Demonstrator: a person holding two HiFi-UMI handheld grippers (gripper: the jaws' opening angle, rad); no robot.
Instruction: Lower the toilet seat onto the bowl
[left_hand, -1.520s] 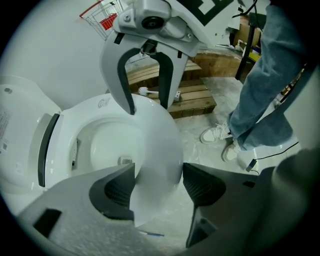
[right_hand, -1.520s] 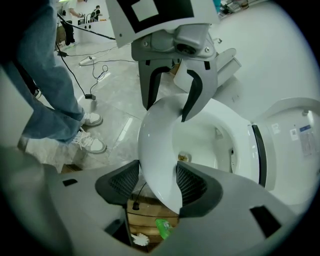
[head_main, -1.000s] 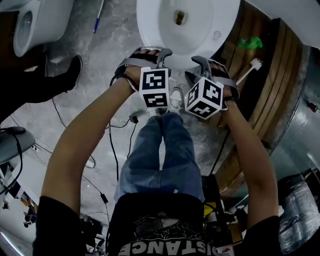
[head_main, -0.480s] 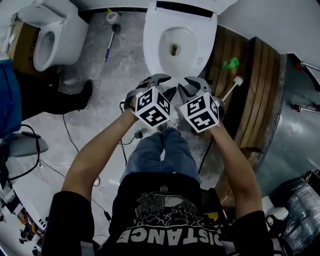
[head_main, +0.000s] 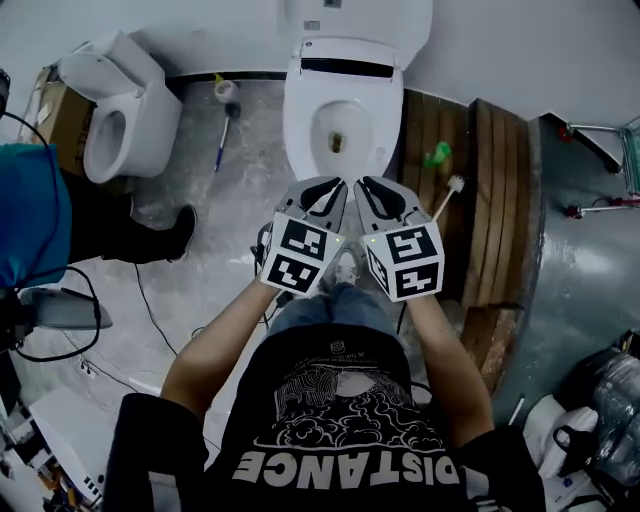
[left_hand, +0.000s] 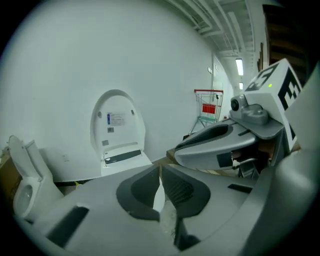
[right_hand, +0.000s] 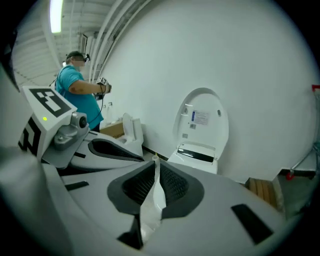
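Note:
The white toilet (head_main: 340, 110) stands against the far wall with its lid (head_main: 355, 25) upright. A white ring lies flat around the bowl opening (head_main: 338, 142); I cannot tell the seat apart from the rim. My left gripper (head_main: 337, 184) and right gripper (head_main: 361, 184) hover side by side just in front of the bowl, touching nothing. Both sets of jaws are closing, the pads nearly meeting with nothing between them. The left gripper (left_hand: 160, 171) faces the upright lid (left_hand: 117, 125). The right gripper (right_hand: 156, 165) looks at that lid (right_hand: 201, 122) too.
A second toilet (head_main: 115, 110) stands at the left, with a person in a blue top (head_main: 30, 215) beside it. A blue-handled brush (head_main: 224, 125) lies on the floor. A wooden platform (head_main: 485, 210) carries a white brush (head_main: 448, 195) and a green object (head_main: 437, 155). Cables (head_main: 150, 300) cross the floor.
Both grippers drew back from the bowl's front edge and came together. Their jaws went from wide open to nearly closed. More of the toilet and lid has come into view.

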